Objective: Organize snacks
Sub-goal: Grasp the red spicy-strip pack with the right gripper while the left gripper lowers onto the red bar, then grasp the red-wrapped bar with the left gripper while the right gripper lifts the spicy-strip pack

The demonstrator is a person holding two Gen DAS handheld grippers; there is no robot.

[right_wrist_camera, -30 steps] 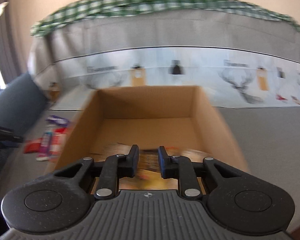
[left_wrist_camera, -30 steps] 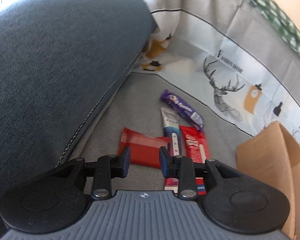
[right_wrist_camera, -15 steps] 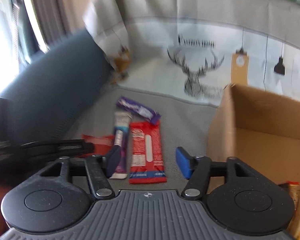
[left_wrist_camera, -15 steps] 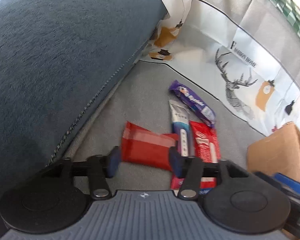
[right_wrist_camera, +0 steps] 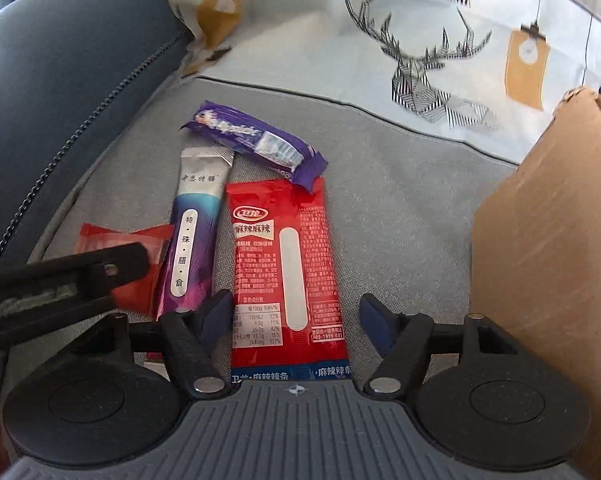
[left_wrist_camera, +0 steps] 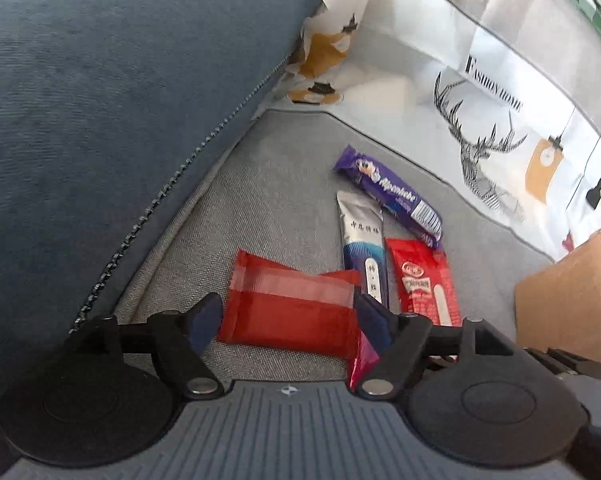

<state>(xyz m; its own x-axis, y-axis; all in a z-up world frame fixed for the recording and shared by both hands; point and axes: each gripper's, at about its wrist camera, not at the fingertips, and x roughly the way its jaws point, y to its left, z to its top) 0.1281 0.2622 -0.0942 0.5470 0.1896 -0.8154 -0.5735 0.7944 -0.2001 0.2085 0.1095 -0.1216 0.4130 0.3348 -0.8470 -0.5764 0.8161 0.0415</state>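
Note:
Several snack packets lie on the grey sofa seat. My left gripper [left_wrist_camera: 288,318] is open with its jaws on either side of a plain red packet [left_wrist_camera: 288,304], low over it. My right gripper [right_wrist_camera: 296,316] is open with its jaws astride the near end of a red spicy-strip packet [right_wrist_camera: 288,264]. Between the two packets lies a silver-and-purple sachet [right_wrist_camera: 194,236]. A purple bar [right_wrist_camera: 256,140] lies behind them. The left gripper's finger [right_wrist_camera: 60,276] shows at the left of the right wrist view, over the plain red packet [right_wrist_camera: 140,240].
A brown cardboard box [right_wrist_camera: 556,240] stands on the seat at the right; its corner [left_wrist_camera: 572,292] shows in the left wrist view. A blue sofa armrest [left_wrist_camera: 100,100] rises on the left. A printed deer cloth [right_wrist_camera: 420,52] covers the backrest behind.
My right gripper swung from over the box to the snacks, opened and came down over the red spicy-strip packet. My left gripper opened and closed in around the plain red packet.

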